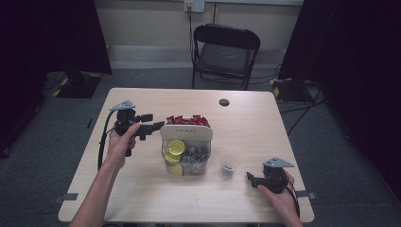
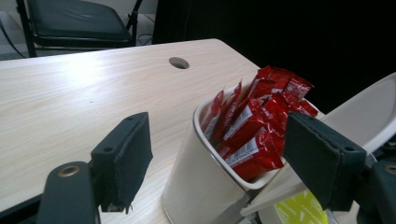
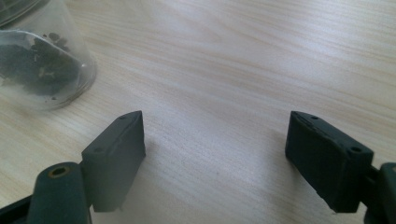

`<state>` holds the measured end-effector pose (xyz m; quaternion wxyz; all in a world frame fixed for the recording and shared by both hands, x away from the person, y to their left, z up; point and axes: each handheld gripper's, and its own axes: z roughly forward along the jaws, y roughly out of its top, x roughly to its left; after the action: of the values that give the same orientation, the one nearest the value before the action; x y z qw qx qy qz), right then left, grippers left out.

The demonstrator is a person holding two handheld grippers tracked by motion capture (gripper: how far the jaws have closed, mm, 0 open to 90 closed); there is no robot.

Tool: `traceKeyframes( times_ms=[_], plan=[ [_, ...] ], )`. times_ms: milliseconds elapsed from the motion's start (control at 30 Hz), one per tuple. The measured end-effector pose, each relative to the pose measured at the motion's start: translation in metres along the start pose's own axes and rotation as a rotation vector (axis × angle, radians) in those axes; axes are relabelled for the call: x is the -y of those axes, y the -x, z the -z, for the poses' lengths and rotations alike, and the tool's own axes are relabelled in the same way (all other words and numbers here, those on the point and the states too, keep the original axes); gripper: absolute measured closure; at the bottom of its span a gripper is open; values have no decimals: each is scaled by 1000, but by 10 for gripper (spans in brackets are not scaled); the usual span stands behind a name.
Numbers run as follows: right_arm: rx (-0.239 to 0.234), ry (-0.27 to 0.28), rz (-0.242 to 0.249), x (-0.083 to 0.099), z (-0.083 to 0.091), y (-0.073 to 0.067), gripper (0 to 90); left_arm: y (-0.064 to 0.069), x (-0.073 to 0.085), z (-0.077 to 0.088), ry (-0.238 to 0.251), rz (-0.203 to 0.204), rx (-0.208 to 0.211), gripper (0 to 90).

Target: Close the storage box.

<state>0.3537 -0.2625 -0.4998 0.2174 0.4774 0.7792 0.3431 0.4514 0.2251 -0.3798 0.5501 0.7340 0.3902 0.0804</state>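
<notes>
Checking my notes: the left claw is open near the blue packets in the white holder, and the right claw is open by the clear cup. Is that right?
Not quite: the packets are red, not blue, as the left gripper view shows. The rest stands: left claw open near the white holder, right claw open by the clear cup.

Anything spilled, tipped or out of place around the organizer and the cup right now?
Nothing stands out. The organizer stands upright, red sachets packed inside its back compartment. The clear cup is upright with dark contents inside. Both claws, left and right, are open and empty.
</notes>
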Motion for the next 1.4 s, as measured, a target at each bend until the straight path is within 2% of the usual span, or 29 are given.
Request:
traceKeyframes(
  times_ms=[667,967,1400],
  plan=[
    [-4,0,-2,0,0,0,194,5,2,0,-6,10,2,214],
    [-5,-1,-1,0,0,1,194,8,5,3,-20,2,-9,209],
    [-3,-1,-1,-1,-1,0,192,11,10,0,-54,-14,4,204]
  ],
)
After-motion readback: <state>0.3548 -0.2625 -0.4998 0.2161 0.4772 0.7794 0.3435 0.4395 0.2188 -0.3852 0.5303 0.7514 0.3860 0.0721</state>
